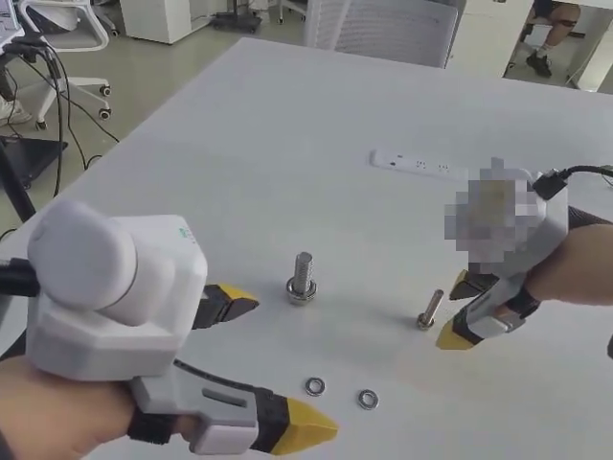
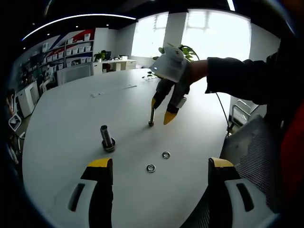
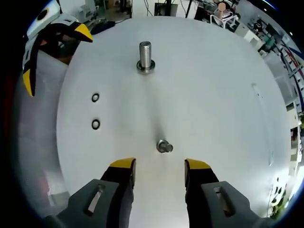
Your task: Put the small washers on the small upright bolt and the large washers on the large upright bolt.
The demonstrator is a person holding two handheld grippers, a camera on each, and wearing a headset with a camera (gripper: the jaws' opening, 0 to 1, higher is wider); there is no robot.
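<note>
The large upright bolt (image 1: pixel 303 277) (image 2: pixel 106 137) (image 3: pixel 145 56) stands mid-table with washers stacked at its base. To its right the small bolt (image 1: pixel 430 310) (image 2: pixel 151 116) (image 3: pixel 164 146) stands slightly tilted. Two small washers (image 1: pixel 314 386) (image 1: pixel 367 399) (image 2: pixel 151 168) (image 3: pixel 95 124) lie flat on the table nearer to me. My left gripper (image 1: pixel 278 364) (image 2: pixel 160 166) is open, low over the table, with the washers just ahead of its jaws. My right gripper (image 1: pixel 453 309) (image 3: pixel 160 165) is open, and the small bolt stands just beyond its tips.
A white power strip (image 1: pixel 419 164) lies farther back on the white table (image 1: pixel 287 144). Office chairs (image 1: pixel 67 38) and cables stand off the table's left edge. A person sits at the far right of the room.
</note>
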